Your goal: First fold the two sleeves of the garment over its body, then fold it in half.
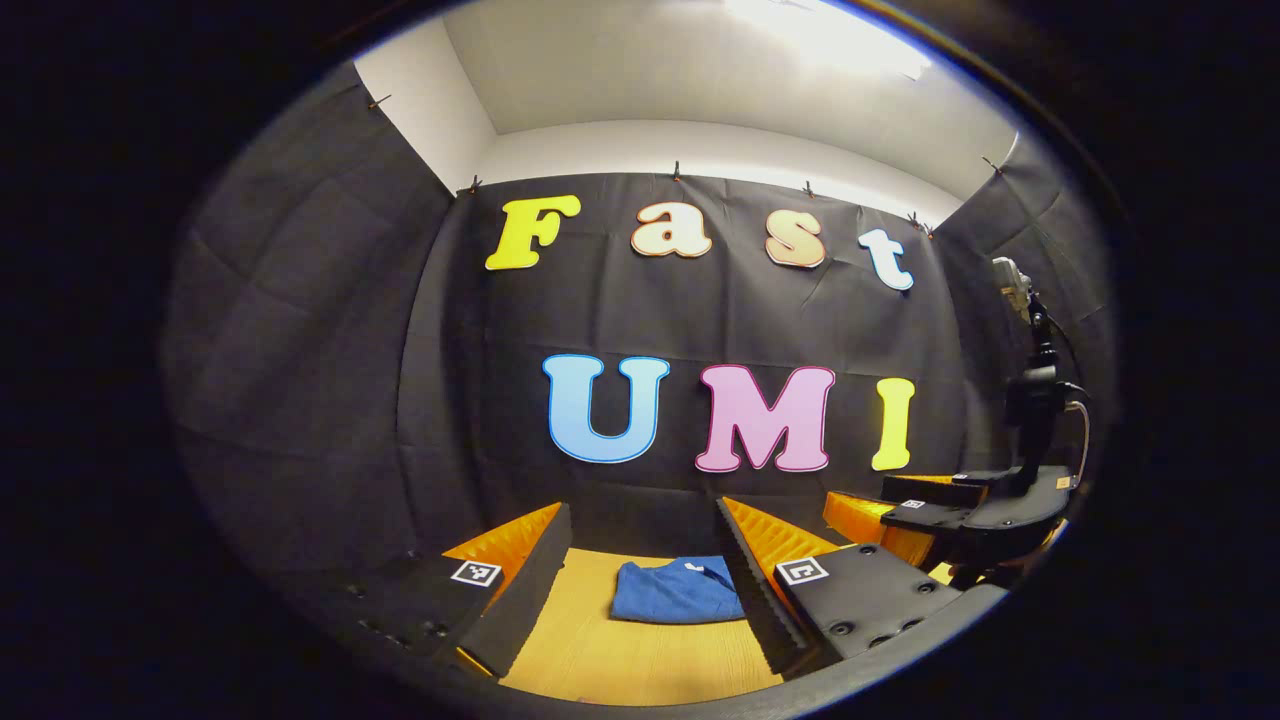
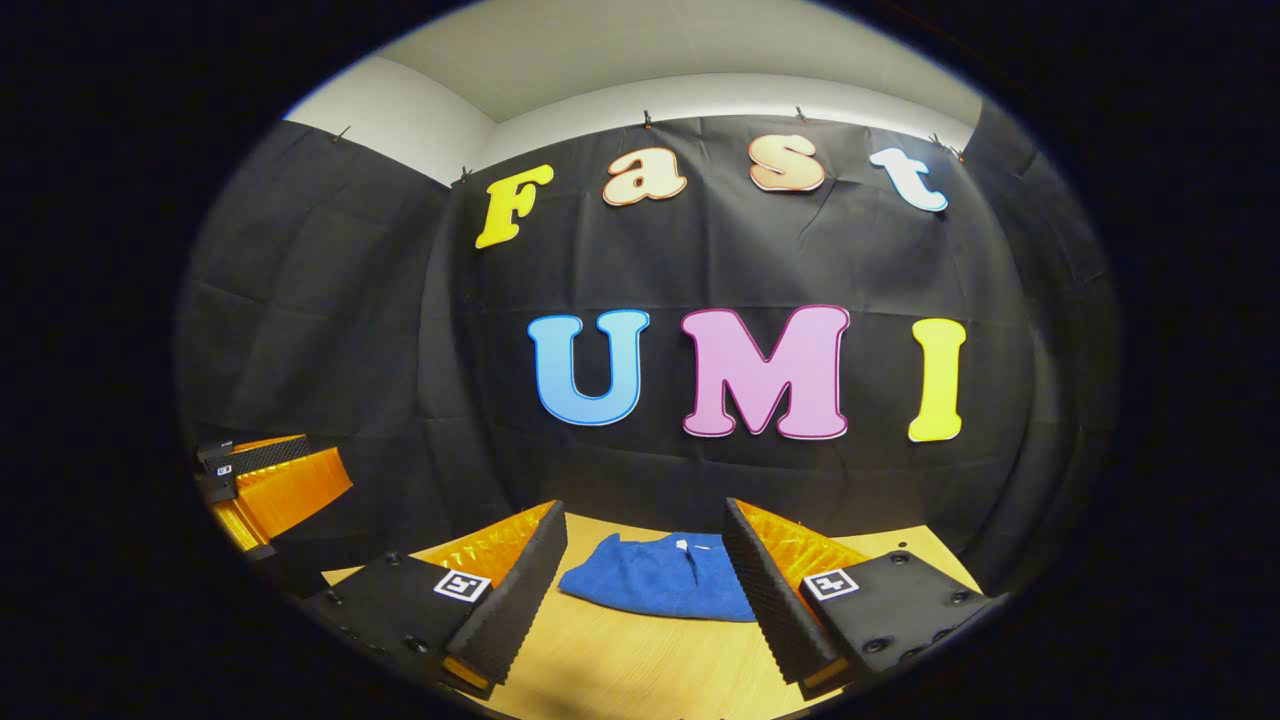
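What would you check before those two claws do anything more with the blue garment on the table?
1. Left gripper open, holding nothing: ok.
2. Right gripper open, holding nothing: ok.
3. Blue garment lies on the wooden table, apart from both grippers: ok.
4. Sleeves tucked over the body, none sticking out: ok.
5. Folded in half: looks compact, but cannot tell for sure.
6. Edges lined up neatly: cannot tell.

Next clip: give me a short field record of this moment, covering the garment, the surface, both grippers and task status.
garment: blue garment, lying in a compact folded shape
surface: wooden table
left gripper: left gripper, fingers open, above the table, apart from the garment
right gripper: right gripper, fingers open, holding nothing
contact: neither gripper touches the garment
task status: folds look done, judging by the compact shape
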`<act>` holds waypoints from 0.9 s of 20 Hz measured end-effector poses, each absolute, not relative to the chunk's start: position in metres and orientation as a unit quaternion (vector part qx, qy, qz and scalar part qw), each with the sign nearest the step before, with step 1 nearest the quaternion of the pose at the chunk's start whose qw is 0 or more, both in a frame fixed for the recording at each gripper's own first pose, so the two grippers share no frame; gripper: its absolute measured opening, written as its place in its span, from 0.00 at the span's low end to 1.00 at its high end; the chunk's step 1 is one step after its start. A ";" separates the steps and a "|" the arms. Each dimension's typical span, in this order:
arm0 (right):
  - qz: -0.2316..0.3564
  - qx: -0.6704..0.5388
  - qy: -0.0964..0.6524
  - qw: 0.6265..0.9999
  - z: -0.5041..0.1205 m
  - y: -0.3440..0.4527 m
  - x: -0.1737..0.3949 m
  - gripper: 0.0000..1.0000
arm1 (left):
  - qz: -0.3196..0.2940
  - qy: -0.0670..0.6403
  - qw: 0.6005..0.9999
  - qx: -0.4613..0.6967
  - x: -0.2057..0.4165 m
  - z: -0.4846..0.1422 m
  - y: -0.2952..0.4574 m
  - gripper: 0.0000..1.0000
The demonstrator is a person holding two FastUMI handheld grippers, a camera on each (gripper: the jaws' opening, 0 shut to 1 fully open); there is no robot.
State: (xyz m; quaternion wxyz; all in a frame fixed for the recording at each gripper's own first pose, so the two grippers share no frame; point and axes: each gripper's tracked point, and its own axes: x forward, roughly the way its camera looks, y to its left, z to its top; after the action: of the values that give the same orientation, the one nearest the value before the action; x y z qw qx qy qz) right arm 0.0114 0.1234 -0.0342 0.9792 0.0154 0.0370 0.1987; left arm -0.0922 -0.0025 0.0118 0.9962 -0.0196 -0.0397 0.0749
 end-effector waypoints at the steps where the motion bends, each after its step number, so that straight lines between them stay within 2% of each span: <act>1: 0.192 0.014 0.034 0.981 -0.033 0.118 0.011 0.98 | 0.071 -0.036 0.997 -0.022 -0.091 0.009 -0.002 0.82; 13: 0.112 0.018 0.018 0.993 -0.021 0.055 0.003 0.98 | 0.028 -0.015 0.999 -0.024 -0.066 -0.002 -0.010 0.82; 15: 0.106 0.018 0.016 0.994 -0.019 0.048 -0.001 0.93 | 0.027 -0.015 0.999 -0.020 -0.067 -0.002 -0.012 0.82; 16: 0.105 0.020 0.017 0.994 -0.019 0.046 -0.004 0.98 | 0.028 -0.014 0.999 -0.022 -0.067 -0.005 -0.012 0.82; 18: 0.102 0.019 0.016 0.995 -0.017 0.042 -0.008 1.00 | 0.025 -0.010 0.999 -0.030 -0.068 -0.009 -0.014 0.82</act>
State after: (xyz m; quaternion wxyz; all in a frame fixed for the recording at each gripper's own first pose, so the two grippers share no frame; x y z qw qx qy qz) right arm -0.0081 0.0419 -0.0172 0.9945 0.0191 0.0162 0.1016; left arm -0.0682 -0.0140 -0.0086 0.9992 -0.0301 -0.0098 0.0250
